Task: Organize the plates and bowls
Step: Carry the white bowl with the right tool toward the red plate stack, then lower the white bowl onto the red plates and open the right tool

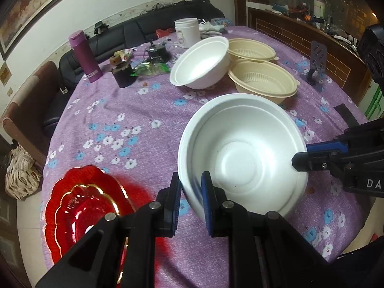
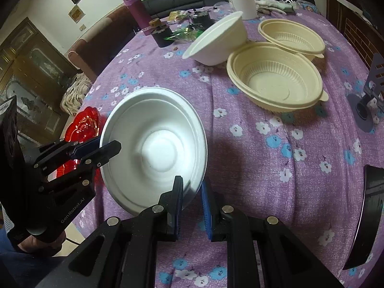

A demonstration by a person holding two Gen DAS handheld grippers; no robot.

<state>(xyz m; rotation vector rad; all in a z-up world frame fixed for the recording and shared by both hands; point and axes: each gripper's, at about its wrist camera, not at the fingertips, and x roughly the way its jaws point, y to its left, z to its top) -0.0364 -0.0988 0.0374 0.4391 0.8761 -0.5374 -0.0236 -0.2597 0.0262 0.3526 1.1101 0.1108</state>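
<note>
In the left wrist view, beyond the fingers a second white foam bowl (image 1: 200, 63) leans tilted against two nested-looking cream plastic bowls (image 1: 262, 81) — the nearer one just past the held bowl's far rim, the other behind it. Further off stand a white jar (image 1: 187, 32), a purple flask (image 1: 85, 56), a dark small pot (image 1: 123, 74) and some green wrappers (image 1: 151, 68) on the flowered purple tablecloth (image 1: 115, 110); a grey phone stand (image 1: 316, 64) sits off to the right. To the left of the fingers, touching nothing, lies a red scalloped plate (image 1: 81, 206) at the table's edge. The left gripper (image 1: 192, 204) is closed down on the near rim of the white foam bowl (image 1: 242, 153), one pad outside the wall, one inside; the right gripper (image 1: 302, 158) pinches the rim on the right-hand side. In the right wrist view the same foam bowl (image 2: 156, 148) sits tipped, just ahead and left of the right gripper (image 2: 192, 204), whose narrow-set pads clamp its near edge — the left gripper (image 2: 108, 147) grips the opposite edge. The cream bowls (image 2: 276, 81) lie well ahead to the right, the tilted foam bowl (image 2: 217, 40) beyond, the red plate (image 2: 81, 124) behind the held bowl.
</note>
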